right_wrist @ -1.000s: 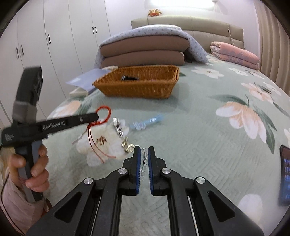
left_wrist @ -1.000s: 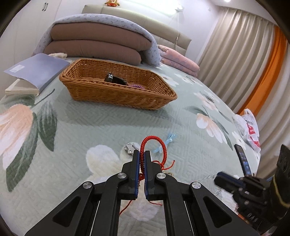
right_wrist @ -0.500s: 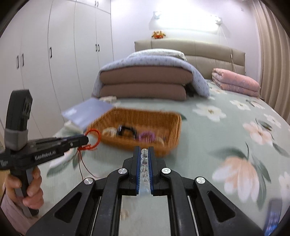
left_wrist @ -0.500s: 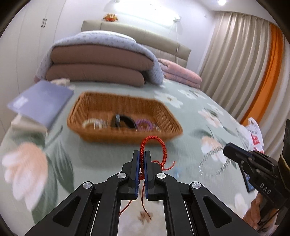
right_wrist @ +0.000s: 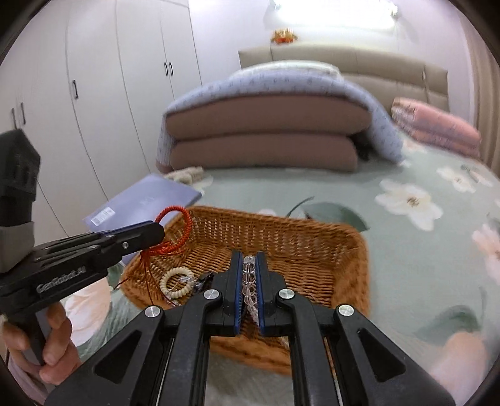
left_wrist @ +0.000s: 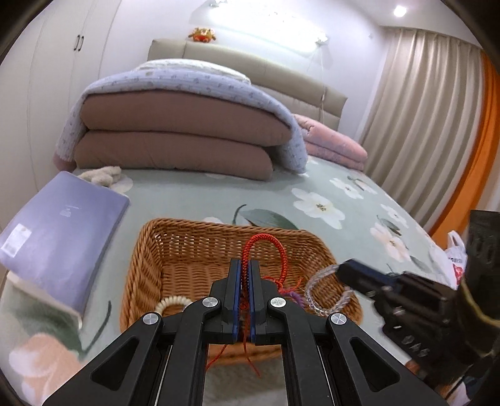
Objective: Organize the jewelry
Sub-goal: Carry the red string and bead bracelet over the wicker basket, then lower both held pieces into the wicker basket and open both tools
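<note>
Both tools now over the basket (left_wrist: 147, 268): left tool (left_wrist: 245, 281) pinches red cord bracelet (left_wrist: 265, 246), right tool (right_wrist: 249, 278) clear beads (right_wrist: 249, 281)

Room was brightly, evenly lit. Wall light strip (left_wrist: 265, 28) above headboard (right_wrist: 343, 59) blew out to white glare in both views; ceiling spotlight (left_wrist: 400, 11) glowed at upper right of left wrist view. Shadows were soft, faint under wicker basket (right_wrist: 312, 240). Fisheye bent wardrobe doors (right_wrist: 93, 93) and curtains (left_wrist: 422, 109); dark vignette ringed corners. Motion blur smeared bedspread (right_wrist: 437, 250) at frame edges and right gripper (left_wrist: 340, 268).
</note>
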A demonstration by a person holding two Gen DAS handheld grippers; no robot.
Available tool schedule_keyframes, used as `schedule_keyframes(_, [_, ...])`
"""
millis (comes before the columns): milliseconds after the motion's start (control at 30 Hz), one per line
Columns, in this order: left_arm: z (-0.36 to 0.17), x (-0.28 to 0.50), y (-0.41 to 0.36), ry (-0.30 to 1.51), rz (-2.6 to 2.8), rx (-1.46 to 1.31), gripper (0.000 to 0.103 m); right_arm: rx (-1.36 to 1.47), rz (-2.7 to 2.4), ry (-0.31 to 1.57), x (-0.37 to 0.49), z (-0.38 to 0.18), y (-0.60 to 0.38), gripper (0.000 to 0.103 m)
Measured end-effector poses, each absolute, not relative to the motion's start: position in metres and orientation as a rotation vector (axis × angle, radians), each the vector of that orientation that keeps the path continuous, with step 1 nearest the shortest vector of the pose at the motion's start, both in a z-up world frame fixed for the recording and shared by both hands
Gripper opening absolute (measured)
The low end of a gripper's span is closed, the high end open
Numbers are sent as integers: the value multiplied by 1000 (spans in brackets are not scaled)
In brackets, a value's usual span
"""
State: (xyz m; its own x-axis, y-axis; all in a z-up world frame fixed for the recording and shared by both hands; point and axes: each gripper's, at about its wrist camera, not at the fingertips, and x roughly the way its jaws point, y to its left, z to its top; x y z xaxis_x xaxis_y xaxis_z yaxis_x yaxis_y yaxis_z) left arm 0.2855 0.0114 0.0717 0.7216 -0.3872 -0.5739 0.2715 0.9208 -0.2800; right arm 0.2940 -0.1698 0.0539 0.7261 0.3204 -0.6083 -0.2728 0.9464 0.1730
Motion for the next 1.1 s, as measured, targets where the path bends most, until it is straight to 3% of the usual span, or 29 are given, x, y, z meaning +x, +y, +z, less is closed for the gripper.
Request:
schedule_keyframes(233, [50, 314, 4, 700, -329, -176, 4, 152, 309, 774, 329, 30, -179, 9])
schedule_keyframes(367, [43, 321, 7, 718, -329, -212, 7, 174, 286, 796, 330, 24, -193, 14])
schedule_keyframes(467, [39, 318, 9, 727, -339, -217, 13, 192, 288, 795, 322, 26, -205, 24])
schedule_keyframes(600, [43, 303, 11, 717, -342, -205, 34, 180, 306, 778, 293, 32, -214, 24])
schedule_keyframes(1100, [37, 175, 10, 729, -409, -246, 36, 104, 354, 756, 138, 15, -221, 29])
